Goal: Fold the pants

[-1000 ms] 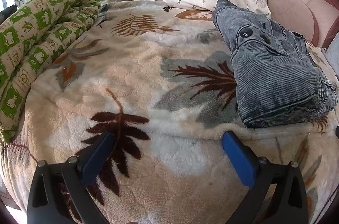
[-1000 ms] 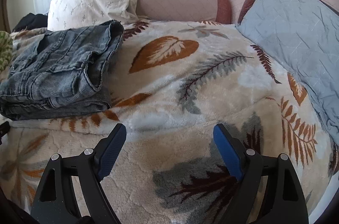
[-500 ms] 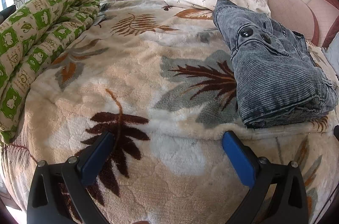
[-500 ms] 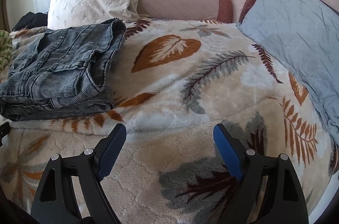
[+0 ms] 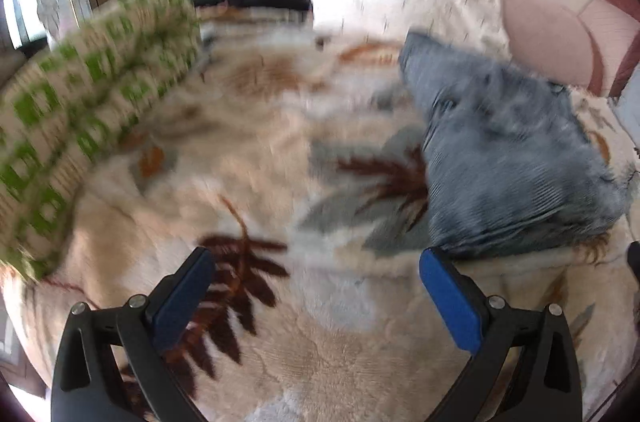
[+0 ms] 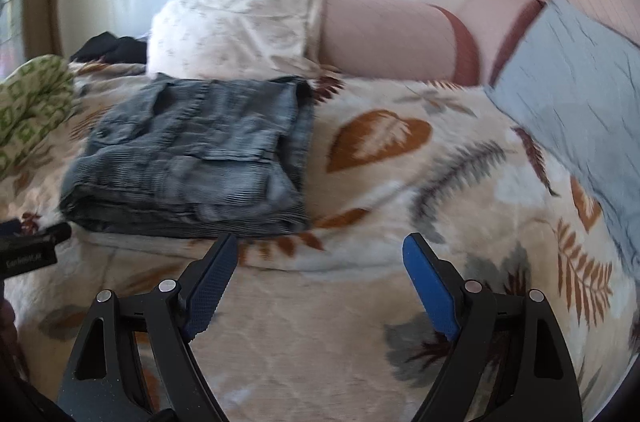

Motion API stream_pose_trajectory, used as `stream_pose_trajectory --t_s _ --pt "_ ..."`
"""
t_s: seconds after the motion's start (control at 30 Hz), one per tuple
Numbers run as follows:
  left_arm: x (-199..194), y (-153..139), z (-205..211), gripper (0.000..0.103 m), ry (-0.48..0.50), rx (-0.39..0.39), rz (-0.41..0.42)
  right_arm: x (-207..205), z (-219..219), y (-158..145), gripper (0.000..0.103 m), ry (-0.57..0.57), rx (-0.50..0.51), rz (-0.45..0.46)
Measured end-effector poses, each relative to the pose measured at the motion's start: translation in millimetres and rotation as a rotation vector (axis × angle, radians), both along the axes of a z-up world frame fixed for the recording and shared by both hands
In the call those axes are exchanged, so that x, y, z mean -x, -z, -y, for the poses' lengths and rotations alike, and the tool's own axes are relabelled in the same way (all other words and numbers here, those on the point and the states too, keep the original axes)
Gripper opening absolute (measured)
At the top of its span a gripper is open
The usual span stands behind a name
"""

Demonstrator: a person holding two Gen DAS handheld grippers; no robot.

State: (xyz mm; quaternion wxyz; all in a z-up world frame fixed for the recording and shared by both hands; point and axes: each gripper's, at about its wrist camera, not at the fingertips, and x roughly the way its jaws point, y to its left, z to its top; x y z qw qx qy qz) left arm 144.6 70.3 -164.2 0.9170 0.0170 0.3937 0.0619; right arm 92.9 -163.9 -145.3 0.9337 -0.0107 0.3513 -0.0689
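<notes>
We see the grey-blue pants (image 6: 192, 158) folded into a thick bundle, lying on a cream blanket (image 6: 400, 222) patterned with leaves, just in front of a white pillow (image 6: 236, 22). Our right gripper (image 6: 320, 278) hovers over the blanket just right of the bundle, jaws wide apart and empty. Our left gripper (image 5: 316, 282) hovers just left of the bundle, also spread open with nothing between its pads. A green-patterned quilt (image 5: 80, 126) lies rolled along the far left; this view is blurred.
</notes>
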Motion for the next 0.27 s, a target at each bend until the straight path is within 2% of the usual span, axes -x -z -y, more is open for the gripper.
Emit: stream_pose_trajectory --t_s 0.1,0.2,0.27 --pt "16 -22 5 0.103 0.039 0.011 0.081 5 -13 -6 0.084 -0.042 0.023 0.028" --pt "30 -34 5 0.103 0.086 0.073 0.145 10 -24 -11 0.084 -0.081 0.045 0.055" --pt "28 -36 6 0.103 0.108 0.094 0.157 13 -30 -13 0.084 -0.104 0.059 0.068"
